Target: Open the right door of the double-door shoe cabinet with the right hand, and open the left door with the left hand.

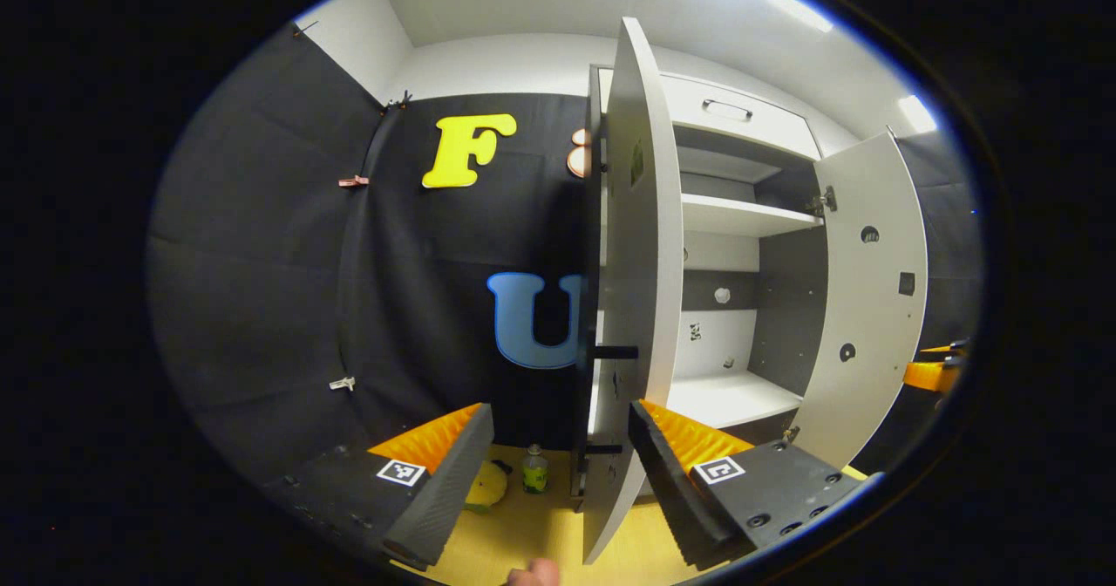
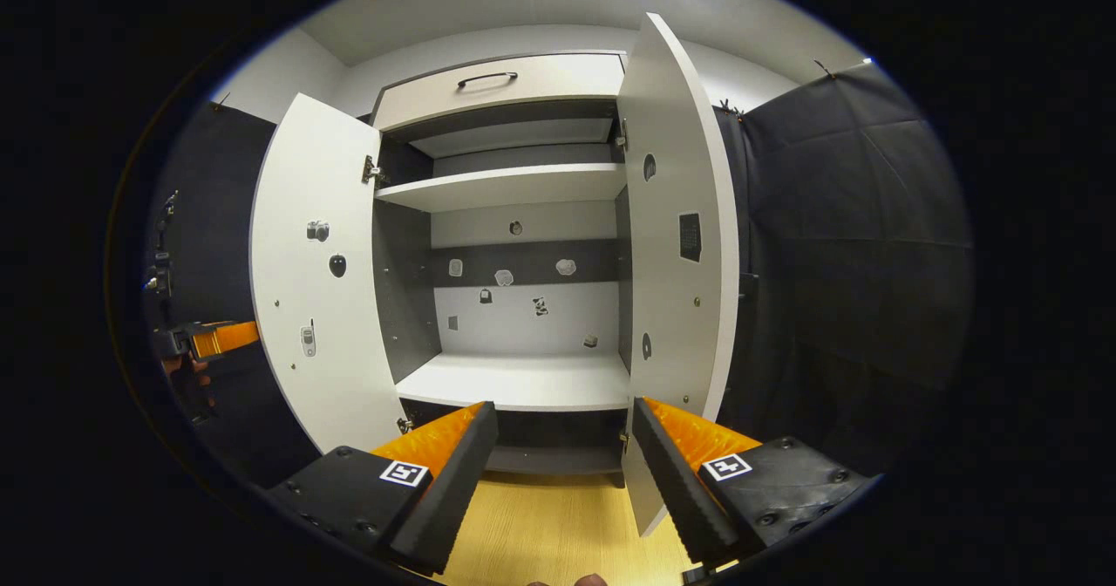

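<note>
Shoe cabinet (image 2: 514, 368): we find both doors swung wide. Left door (image 1: 641, 246) stands edge-on just ahead of our left gripper (image 1: 558, 473), its handle between the parted, empty jaws. Right door (image 2: 676, 246) lies ahead-right of right gripper (image 2: 562, 473), jaws likewise apart, empty.

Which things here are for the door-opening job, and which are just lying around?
For the job:
left door, swung open
right door, swung open
left gripper, open, holding nothing
right gripper, open, holding nothing

Just lying about:
small bottle on the floor
yellow thing beside it
drawer on top, shut
shelf, bare
</note>
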Tool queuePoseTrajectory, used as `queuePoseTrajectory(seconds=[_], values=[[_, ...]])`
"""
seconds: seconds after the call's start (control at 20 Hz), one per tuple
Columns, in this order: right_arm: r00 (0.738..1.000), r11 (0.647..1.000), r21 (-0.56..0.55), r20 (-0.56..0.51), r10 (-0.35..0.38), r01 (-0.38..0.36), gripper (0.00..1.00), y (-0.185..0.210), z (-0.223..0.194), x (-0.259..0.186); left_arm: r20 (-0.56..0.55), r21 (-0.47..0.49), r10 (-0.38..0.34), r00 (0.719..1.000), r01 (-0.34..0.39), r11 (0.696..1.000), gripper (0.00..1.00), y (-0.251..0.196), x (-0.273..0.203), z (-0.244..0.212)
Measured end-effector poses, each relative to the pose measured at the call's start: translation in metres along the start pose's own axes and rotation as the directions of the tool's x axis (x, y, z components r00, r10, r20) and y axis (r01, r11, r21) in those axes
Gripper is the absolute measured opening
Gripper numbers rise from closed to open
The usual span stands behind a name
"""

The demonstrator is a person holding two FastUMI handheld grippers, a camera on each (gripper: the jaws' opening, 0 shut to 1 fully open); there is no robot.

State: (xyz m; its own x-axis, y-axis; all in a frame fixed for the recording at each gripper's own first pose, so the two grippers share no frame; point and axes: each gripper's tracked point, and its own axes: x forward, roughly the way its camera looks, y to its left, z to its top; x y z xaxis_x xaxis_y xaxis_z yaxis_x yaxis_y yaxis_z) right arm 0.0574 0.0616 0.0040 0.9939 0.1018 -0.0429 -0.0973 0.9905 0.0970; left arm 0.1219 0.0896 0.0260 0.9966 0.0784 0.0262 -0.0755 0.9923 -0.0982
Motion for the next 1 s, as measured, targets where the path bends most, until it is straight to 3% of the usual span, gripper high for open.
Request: queuePoseTrajectory(seconds=[0.4,0.7,1.0], values=[[1.000,1.000,-0.008,0.022,0.010,-0.010,0.98,-0.001,0.010,0.000,-0.009,0.035,0.034,0.999,-0.034,0.999,0.95,-0.010,-0.032,0.001],[0.999,1.000,-0.004,0.054,-0.004,0.005,0.98,-0.004,0.021,-0.006,-0.003,0.042,-0.021,1.000,0.021,0.999,0.95,-0.063,-0.039,0.000],[0.997,1.000,-0.018,0.075,-0.015,0.017,0.98,-0.008,0.029,-0.014,-0.030,0.045,-0.046,0.998,0.048,0.998,0.95,-0.090,-0.032,-0.008]])
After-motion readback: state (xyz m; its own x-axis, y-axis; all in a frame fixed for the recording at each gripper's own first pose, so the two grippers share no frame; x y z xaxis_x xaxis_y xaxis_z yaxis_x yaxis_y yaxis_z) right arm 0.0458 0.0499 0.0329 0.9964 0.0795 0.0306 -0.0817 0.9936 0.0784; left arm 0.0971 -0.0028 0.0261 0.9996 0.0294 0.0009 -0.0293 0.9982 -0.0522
